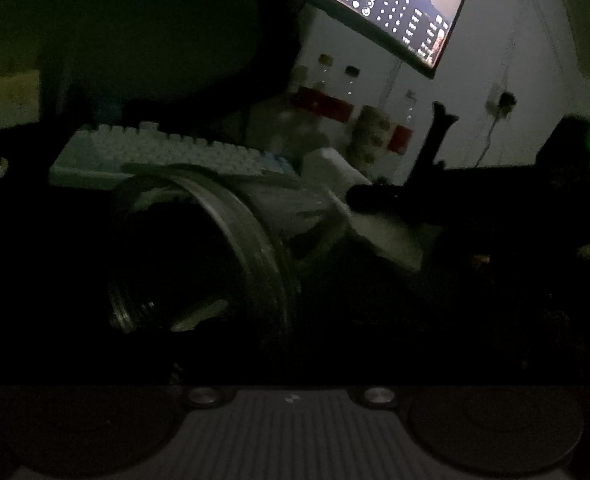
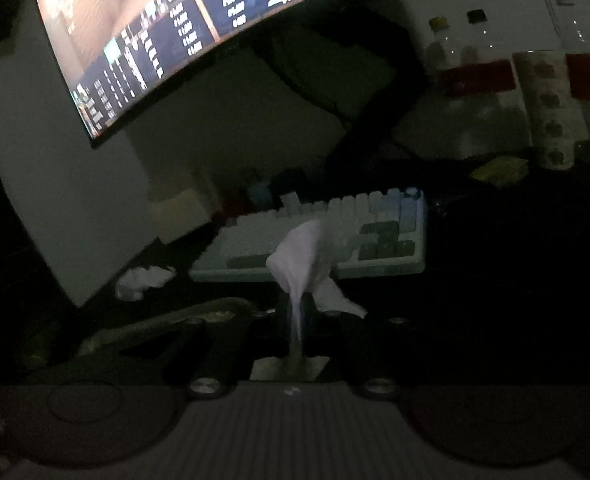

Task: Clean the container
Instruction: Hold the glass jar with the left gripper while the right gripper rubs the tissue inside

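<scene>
The scene is very dark. In the left wrist view a clear jar-like container [image 1: 215,248] lies tilted close to the camera, its open rim facing left. My left gripper's fingers are lost in shadow around it; I cannot tell their state. The right gripper [image 1: 359,196] reaches in from the right there, holding a white tissue [image 1: 335,172] against the container's far end. In the right wrist view my right gripper [image 2: 297,312] is shut on the white tissue [image 2: 301,256], which sticks up between the fingers.
A white keyboard [image 2: 327,236] lies ahead under a lit curved monitor [image 2: 183,28]. A crumpled tissue [image 2: 143,280] lies at left. Bottles with red labels [image 2: 475,72] and a patterned cup [image 2: 547,108] stand at back right.
</scene>
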### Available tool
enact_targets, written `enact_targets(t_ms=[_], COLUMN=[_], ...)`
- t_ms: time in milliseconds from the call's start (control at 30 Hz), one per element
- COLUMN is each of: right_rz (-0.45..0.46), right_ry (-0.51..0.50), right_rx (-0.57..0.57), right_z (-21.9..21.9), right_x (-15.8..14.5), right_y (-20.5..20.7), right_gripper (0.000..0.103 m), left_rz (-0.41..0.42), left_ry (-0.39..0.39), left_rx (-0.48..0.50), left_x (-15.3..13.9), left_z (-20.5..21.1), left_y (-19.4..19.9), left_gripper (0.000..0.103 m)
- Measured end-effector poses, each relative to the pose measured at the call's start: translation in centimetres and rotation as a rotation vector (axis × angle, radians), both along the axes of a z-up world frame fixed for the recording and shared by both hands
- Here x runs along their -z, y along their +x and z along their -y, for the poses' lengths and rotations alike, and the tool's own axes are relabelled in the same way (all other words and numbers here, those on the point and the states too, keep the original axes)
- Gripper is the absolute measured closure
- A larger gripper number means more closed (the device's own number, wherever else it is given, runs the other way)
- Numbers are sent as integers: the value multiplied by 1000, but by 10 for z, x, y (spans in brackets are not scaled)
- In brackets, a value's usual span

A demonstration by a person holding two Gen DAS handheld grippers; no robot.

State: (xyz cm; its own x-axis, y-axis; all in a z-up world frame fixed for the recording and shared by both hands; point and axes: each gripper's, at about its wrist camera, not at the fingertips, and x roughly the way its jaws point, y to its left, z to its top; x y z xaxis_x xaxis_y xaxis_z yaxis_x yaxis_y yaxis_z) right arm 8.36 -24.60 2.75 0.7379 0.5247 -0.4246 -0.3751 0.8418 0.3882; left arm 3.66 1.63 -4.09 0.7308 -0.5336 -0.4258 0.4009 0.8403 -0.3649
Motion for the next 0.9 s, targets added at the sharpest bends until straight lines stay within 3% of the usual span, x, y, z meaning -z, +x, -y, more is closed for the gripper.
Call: enact_targets(t_ms=[67,167,267,400,467,500,700,800,900], right_rz=[0,-1,-4,-3,11,25,106,132,139], right_ry=[11,12,9,-13,-36,-57,-190,-181,-143], right_rx=[-2,-19,-45,-98,-100,-94,-105,-197,-275], right_z=[3,0,-2,-17,-25,-29,-63,-86,-101], right_x=[-2,-3,-4,-5,-4,-5,-10,-11,-13], right_y=[-5,-8,-18,-29,-31,-33,-53,-64,-65], right_gripper=[97,97,97,97,96,96,95,95,95], left_rz=[10,-3,-33,81,102,106,54,65,73], left_ry=[-51,-197,-278,-95,-20,4,53,39,27], left_rx=[22,100,158,151,148,144,120,119,104], left_x=[-2,-6,-15,-22,-18,-16,1,7,8], left_z=[-2,-8,-11,6,14,17,17,13,10], left_y=[-1,1,0,-25,-33,-35,-30,-31,-30], left_gripper=[94,100,99,92,66,63,60,50,48])
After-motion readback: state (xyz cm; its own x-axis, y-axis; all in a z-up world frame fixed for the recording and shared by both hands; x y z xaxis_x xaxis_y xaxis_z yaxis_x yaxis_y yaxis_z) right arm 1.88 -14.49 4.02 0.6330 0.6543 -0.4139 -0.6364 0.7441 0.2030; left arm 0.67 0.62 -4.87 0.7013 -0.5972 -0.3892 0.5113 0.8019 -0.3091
